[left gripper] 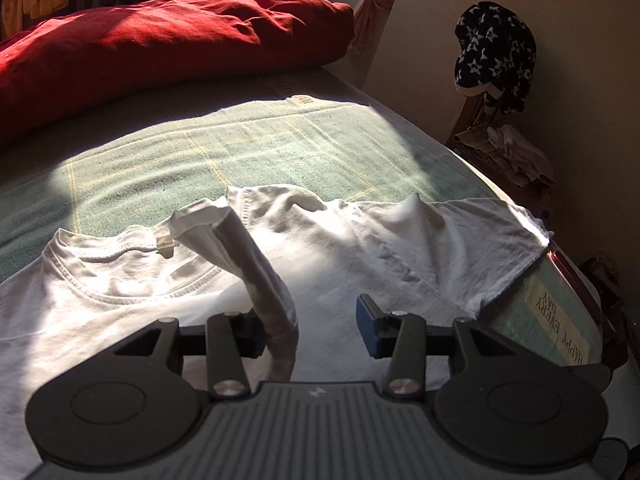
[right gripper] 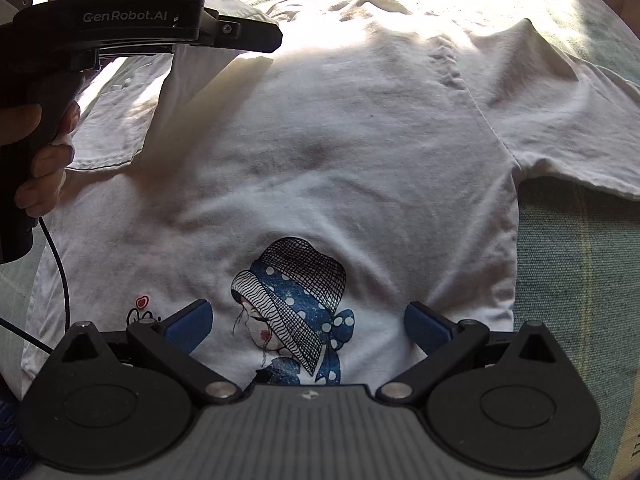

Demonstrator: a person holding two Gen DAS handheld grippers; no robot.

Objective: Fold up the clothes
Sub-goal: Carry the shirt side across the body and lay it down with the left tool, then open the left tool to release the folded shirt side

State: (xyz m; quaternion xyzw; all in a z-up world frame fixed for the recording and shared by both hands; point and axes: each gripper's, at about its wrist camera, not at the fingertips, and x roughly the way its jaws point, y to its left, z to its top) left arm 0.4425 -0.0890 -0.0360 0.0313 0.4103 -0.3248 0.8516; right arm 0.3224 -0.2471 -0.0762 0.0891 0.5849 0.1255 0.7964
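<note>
Your white T-shirt lies spread flat on the green blanket, filling the middle of both frames. Your right gripper hangs over its lower centre, jaws wide apart and empty, the printed hat figure directly between the blue pads. Your left gripper is parted too; a twisted sleeve rises beside its left finger, draped against it, but whether anything pinches it, you cannot tell. In the upper left, a red pillow.
</note>
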